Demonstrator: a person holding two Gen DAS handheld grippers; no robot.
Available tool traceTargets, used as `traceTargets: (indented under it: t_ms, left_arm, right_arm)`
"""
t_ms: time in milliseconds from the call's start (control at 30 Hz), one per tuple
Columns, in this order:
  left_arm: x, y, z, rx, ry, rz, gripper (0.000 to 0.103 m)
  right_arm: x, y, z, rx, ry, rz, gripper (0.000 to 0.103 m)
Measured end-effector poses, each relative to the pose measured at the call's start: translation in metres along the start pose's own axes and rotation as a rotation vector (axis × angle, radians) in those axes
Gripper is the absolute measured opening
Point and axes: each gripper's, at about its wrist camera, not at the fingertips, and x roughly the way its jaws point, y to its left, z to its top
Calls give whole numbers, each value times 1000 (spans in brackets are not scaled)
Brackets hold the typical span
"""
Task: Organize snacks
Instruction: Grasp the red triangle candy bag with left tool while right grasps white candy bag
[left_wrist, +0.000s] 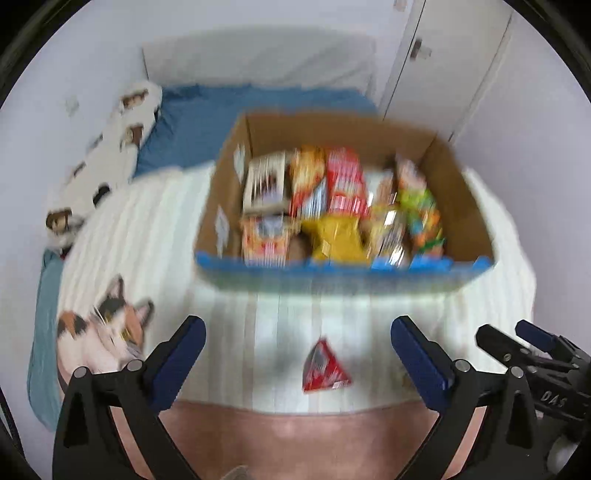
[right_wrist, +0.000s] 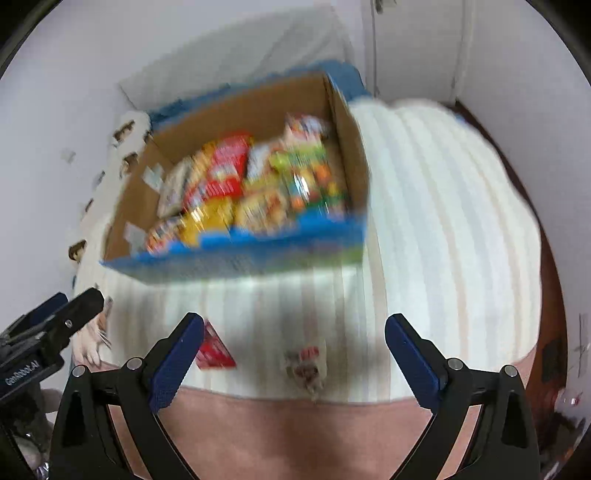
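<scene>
Cardboard box (left_wrist: 469, 206) packed with bright snack packets (left_wrist: 340, 206) sits on a white ribbed blanket (left_wrist: 140, 229). Only the left wrist view shows a calico cat picture (left_wrist: 107, 332); only the right shows a pale wrapped snack (right_wrist: 306, 363). Both grippers tilt steeply down, jaws wide apart and empty: left gripper (left_wrist: 298, 358) above a red triangular packet (left_wrist: 325, 369) (blurred), right gripper (right_wrist: 294, 358) over the pale one.

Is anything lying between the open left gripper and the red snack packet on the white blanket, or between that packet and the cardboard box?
Nothing visible. The left gripper is open with the red packet lying free below the gap. Only bare white blanket separates the packet from the cardboard box, whose top is open.
</scene>
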Motion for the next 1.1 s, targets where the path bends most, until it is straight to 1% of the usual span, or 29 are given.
traceTargets:
  t_ms: [133,233,300,367,533,633,667,700,733,767,800,867,933,967,1100]
  left_arm:
    - [46,-4,-23,4,115,8,103]
    - [79,-7,-38,-7,203,13,103]
    - [97,-9,-44,-13,242,12,103]
    - [111,-10,-49,-20,270,15,103]
    - [144,-12,-53,-52,327,8,102]
    - [151,-9,-54,-83,326,-14,93]
    - [151,-8,-54,-86,318,-10,81]
    - [149,-9,-55,-83,307,-2,70]
    - [147,-10,-56,-77,307,-2,65]
    - [145,-10,-57,-74,308,-2,56]
    - [142,-10,-58,-71,308,1,51]
    - [137,-10,-62,-67,310,7,49]
    - [129,-9,-71,-69,314,11,49]
    - [126,-8,-78,-70,318,13,49]
    - [112,-6,-112,-62,341,27,49]
  right_arm:
    - [42,-15,-23,39,97,1,100]
    - [69,-23,-35,62,149,1,100]
    - [85,-27,-41,83,176,2,100]
    - [98,-31,-45,103,191,-2,100]
    - [117,-36,-54,138,191,-10,100]
    - [120,-33,-55,140,175,-16,97]
    - [120,-31,-55,134,169,-19,92]
    - [119,-27,-55,122,158,-23,82]
    - [118,-23,-57,105,154,-24,75]
    - [118,-19,-53,90,159,-29,61]
    - [121,-14,-54,71,170,-34,55]
    - [125,-7,-56,54,185,-22,44]
    - [126,-3,-62,41,193,-15,44]
    - [125,0,-66,31,201,-11,41]
    - [125,5,-88,6,248,14,41]
